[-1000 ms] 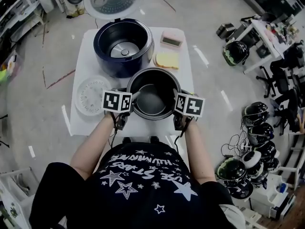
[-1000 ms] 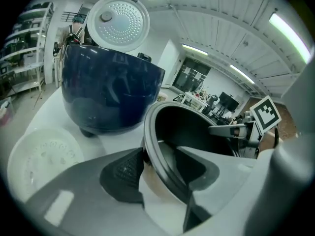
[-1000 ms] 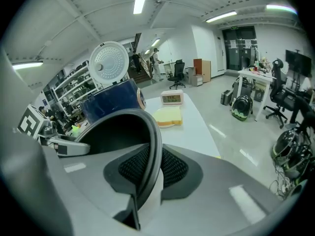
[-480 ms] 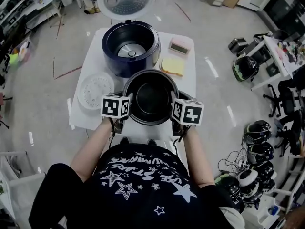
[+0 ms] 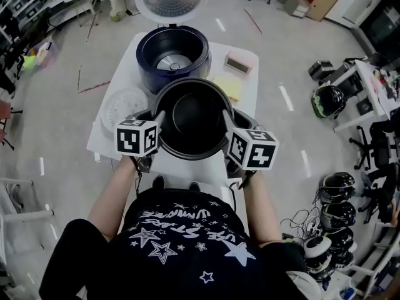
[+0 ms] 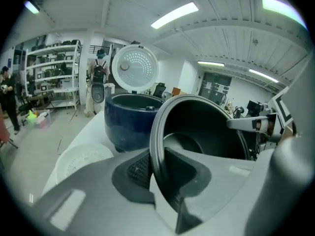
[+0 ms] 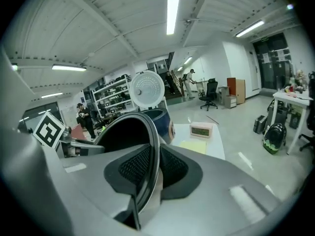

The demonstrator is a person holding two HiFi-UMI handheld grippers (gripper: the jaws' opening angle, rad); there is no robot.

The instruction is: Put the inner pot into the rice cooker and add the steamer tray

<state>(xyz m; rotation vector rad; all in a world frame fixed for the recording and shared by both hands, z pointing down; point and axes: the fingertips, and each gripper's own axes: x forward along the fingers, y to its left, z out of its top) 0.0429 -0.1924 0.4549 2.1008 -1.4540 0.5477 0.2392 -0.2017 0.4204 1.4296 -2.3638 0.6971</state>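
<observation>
pink rectangular digital clock [image 5: 238, 62]: far right corner of white table [image 5: 182, 170] | flat yellow square, perhaps a sponge [image 5: 232, 88]: right edge, just beside the clock | black helmet [image 5: 329, 100]: floor, right

I am working in a large open lab or workshop, not a kitchen. The rice cooker [image 5: 173, 67] is sitting on a small white table [image 5: 122, 74], alone in the middle of a bare grey floor [image 5: 56, 124] marked with strips of tape [image 5: 95, 87]. To the far left, open shelving racks [image 6: 54, 77] are holding boxes and gear, and a person [image 6: 7, 97] is standing beside them. On the right, helmets [image 5: 337, 189] are lying in a pile on the floor near a cluttered desk [image 5: 359, 80]. An office chair [image 7: 210, 93] is standing at the far end, and strip lights [image 7: 172, 11] are glowing under a ribbed industrial ceiling [image 6: 236, 43].
</observation>
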